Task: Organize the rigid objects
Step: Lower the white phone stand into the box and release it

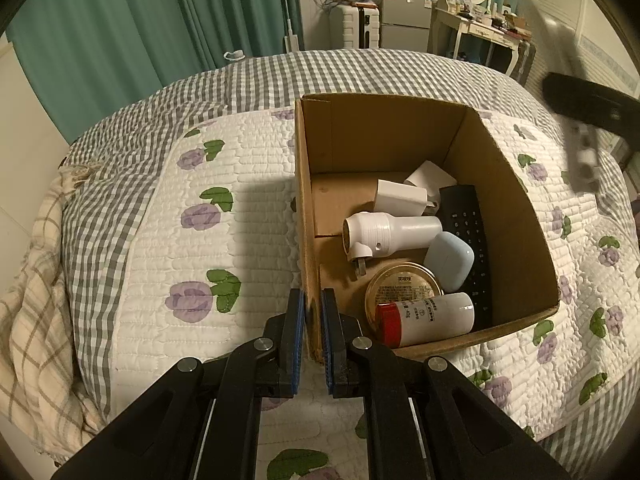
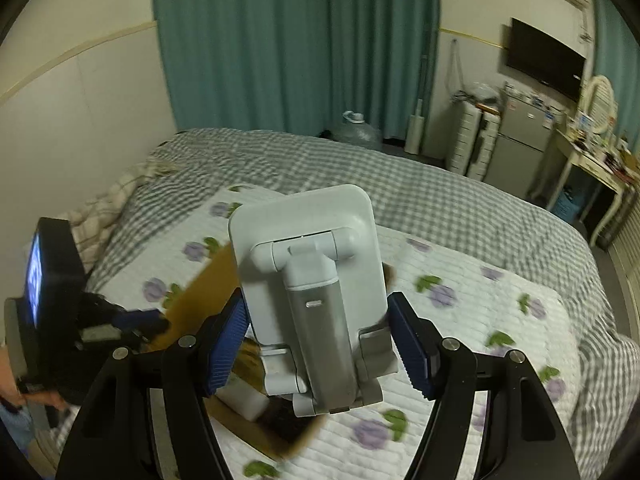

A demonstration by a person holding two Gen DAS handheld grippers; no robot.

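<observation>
The phone stand (image 2: pixel 312 300), smooth grey-white hard plastic with a hinged arm, is held between the pads of the right gripper (image 2: pixel 316 348), its long axis upright, above the cardboard box (image 1: pixel 516 216) on the quilted bed (image 1: pixel 192 216). The box's near wall is clamped by the left gripper (image 1: pixel 312 340).

On the white bottle with the red cap (image 1: pixel 426 318), lying in the cardboard box (image 1: pixel 516 216), you can make out small dark print, of which only "40g" reads with any confidence. The gold tin lid (image 1: pixel 402 286) beside it carries printed lines too small to read.
</observation>
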